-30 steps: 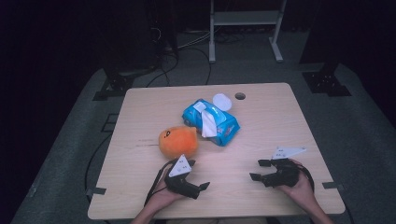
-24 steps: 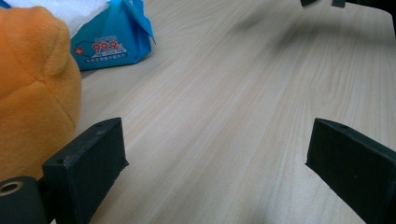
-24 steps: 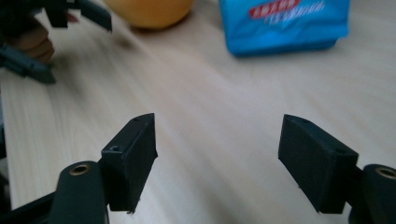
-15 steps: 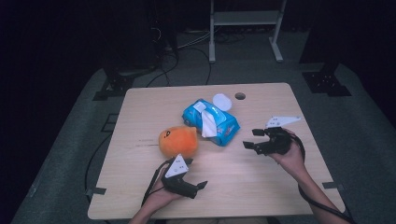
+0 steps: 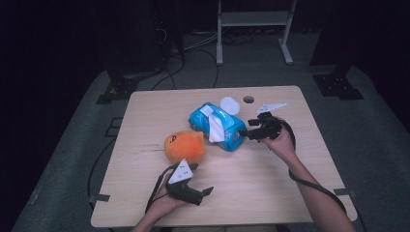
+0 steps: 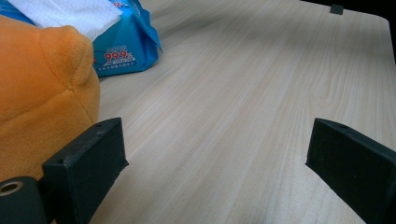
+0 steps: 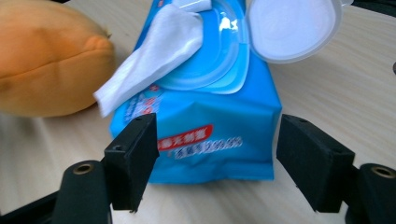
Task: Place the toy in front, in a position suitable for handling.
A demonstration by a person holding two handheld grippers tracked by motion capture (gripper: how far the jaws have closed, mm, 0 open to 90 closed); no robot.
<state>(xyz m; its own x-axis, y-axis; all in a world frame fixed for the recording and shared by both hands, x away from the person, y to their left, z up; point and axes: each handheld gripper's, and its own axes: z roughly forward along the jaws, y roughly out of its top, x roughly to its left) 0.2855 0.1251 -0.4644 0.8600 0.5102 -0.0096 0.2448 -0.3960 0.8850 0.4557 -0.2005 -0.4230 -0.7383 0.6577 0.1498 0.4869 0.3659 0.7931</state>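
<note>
A blue wet-wipes pack (image 5: 220, 128) lies mid-table, its white lid (image 5: 230, 105) flipped open and a white wipe (image 5: 214, 128) hanging out. An orange plush toy (image 5: 184, 146) sits just left of it. My right gripper (image 5: 247, 128) is open at the pack's right end. In the right gripper view the jaws straddle the pack (image 7: 210, 116) without gripping it; the wipe (image 7: 154, 51) and the plush (image 7: 46, 60) show beyond. My left gripper (image 5: 203, 194) rests open near the front edge, just in front of the plush (image 6: 37, 93), nothing between its jaws (image 6: 215, 158).
The wooden table (image 5: 290, 183) has a small round hole (image 5: 248, 99) near its back edge. Cables trail from both grippers. Behind the table stand a white frame (image 5: 251, 29) and black stand bases (image 5: 336, 84) on grey floor.
My right gripper has travelled from the front right of the table up and left to the end of the wipes pack. The left gripper shifted slightly toward the front edge.
</note>
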